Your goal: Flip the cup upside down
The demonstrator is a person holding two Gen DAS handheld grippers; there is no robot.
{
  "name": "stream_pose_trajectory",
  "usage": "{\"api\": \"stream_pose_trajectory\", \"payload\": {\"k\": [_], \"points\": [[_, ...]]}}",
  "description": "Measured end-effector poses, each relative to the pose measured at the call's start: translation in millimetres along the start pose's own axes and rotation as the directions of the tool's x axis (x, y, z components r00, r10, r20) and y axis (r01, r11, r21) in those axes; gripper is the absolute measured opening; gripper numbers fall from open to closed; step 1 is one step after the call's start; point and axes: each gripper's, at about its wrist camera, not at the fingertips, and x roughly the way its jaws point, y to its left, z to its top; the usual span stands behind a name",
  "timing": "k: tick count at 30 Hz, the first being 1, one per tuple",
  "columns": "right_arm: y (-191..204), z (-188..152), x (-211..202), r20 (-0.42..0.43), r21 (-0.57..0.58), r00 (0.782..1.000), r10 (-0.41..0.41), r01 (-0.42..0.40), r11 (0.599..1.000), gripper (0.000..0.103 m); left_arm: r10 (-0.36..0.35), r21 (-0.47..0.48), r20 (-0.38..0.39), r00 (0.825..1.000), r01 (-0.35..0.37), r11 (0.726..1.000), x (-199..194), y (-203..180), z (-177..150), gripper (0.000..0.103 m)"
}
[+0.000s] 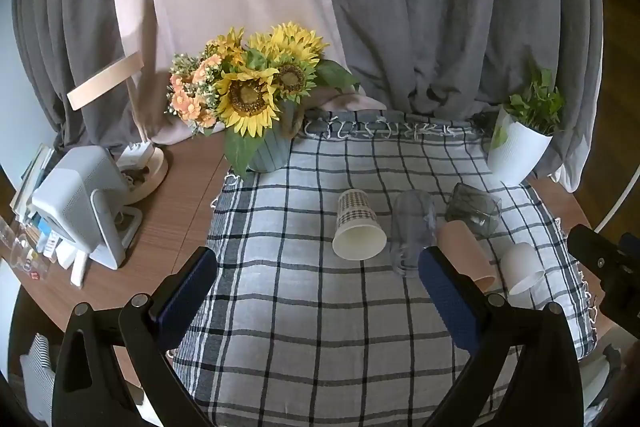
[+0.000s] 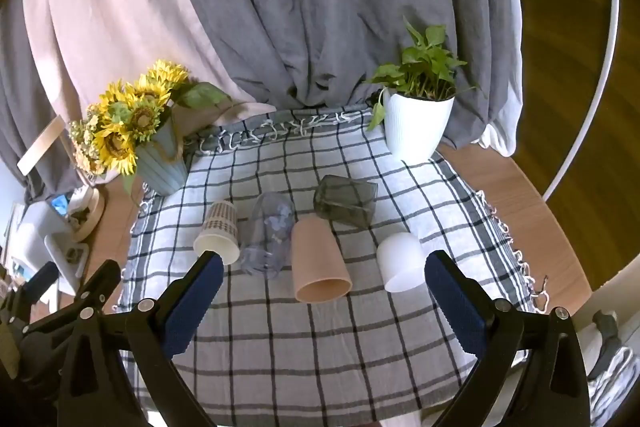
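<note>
Several cups lie on their sides in a row on the checked cloth (image 1: pixel 304 307) (image 2: pixel 320 339), mouths toward me: a patterned paper cup (image 1: pixel 358 225) (image 2: pixel 219 231), a clear plastic cup (image 1: pixel 412 231) (image 2: pixel 270 235), a tan cup (image 1: pixel 468 253) (image 2: pixel 318 261), a white cup (image 1: pixel 522 267) (image 2: pixel 400 261) and a dark glass tumbler (image 1: pixel 474 209) (image 2: pixel 346 199). My left gripper (image 1: pixel 318 263) is open and empty, just short of the paper and clear cups. My right gripper (image 2: pixel 324 267) is open and empty, with the tan cup between its fingers' line.
A sunflower bouquet in a blue pot (image 1: pixel 256 95) (image 2: pixel 136 131) stands at the cloth's back left, a white potted plant (image 1: pixel 520 143) (image 2: pixel 418 115) at the back right. A white device (image 1: pixel 84 203) and clutter sit on the wooden table left. Grey curtains hang behind.
</note>
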Motion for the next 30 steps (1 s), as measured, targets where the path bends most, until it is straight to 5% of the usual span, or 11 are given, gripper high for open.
{"api": "stream_pose_trajectory", "payload": {"k": [30], "points": [[1.9, 1.0, 1.1, -0.001, -0.002, 1.0, 0.001, -0.001, 1.0, 0.101, 0.004, -0.006, -0.005, 1.0, -0.004, 1.0, 0.9, -0.2, 2.3, 0.103]]}}
